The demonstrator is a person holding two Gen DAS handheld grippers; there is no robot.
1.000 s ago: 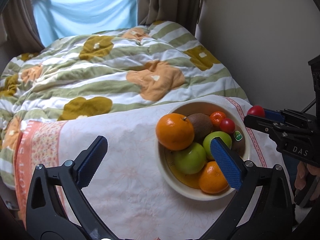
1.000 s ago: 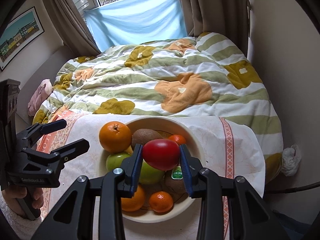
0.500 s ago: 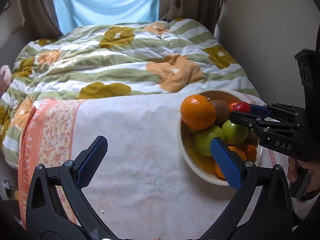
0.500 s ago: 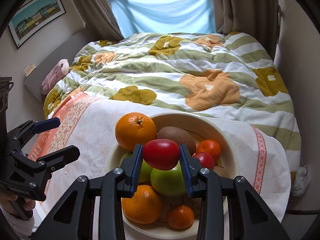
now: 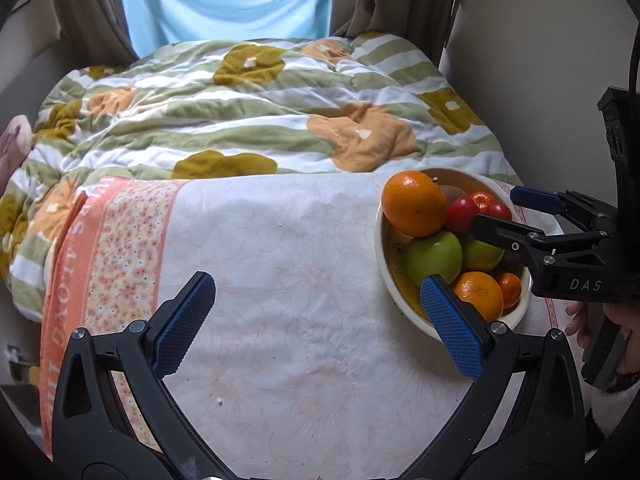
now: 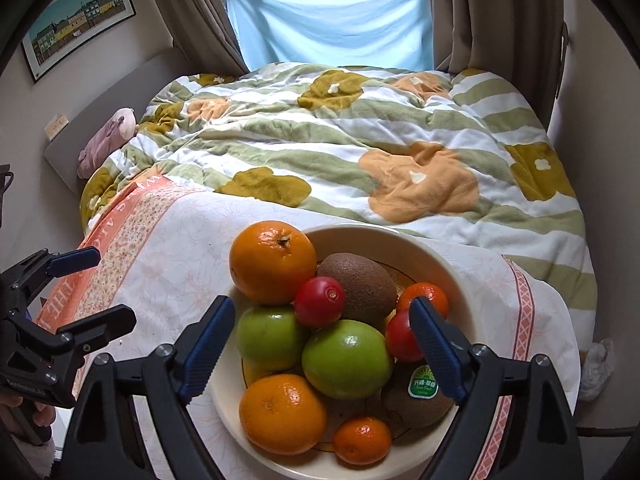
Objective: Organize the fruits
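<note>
1. Right gripper point(image 6: 322, 344): jaws opening, blue pads spread to either side of the fruit pile, pressing on nothing; hovering over the near half of the cream bowl point(image 6: 448, 264).
2. Left gripper point(image 5: 316, 318): jaws wide apart, empty, above bare white tablecloth point(image 5: 280, 248) to the left of the bowl.
3. Red tomato point(image 6: 320, 301): lying free on top of the pile, wedged among the large orange point(image 6: 273, 263) on its left, the kiwi point(image 6: 358, 286) on its right and the green apples below; touched by neither pad.
4. Second red tomato point(image 6: 400, 336): lower at the right, partly hidden behind the right pad, beside a small tangerine point(image 6: 424, 298).
5. Two green apples point(image 6: 347, 364) side by side in the middle of the bowl.
6. Near side of the bowl: another orange point(image 6: 282, 414), a small tangerine point(image 6: 362, 440), and a second kiwi with a green sticker point(image 6: 422, 400) at the right.
7. Bowl on the right part of the cloth, close to its pink-bordered right edge.
8. Far behind: striped floral quilt point(image 6: 360, 152), blue sheet over the window point(image 6: 332, 24).
</note>
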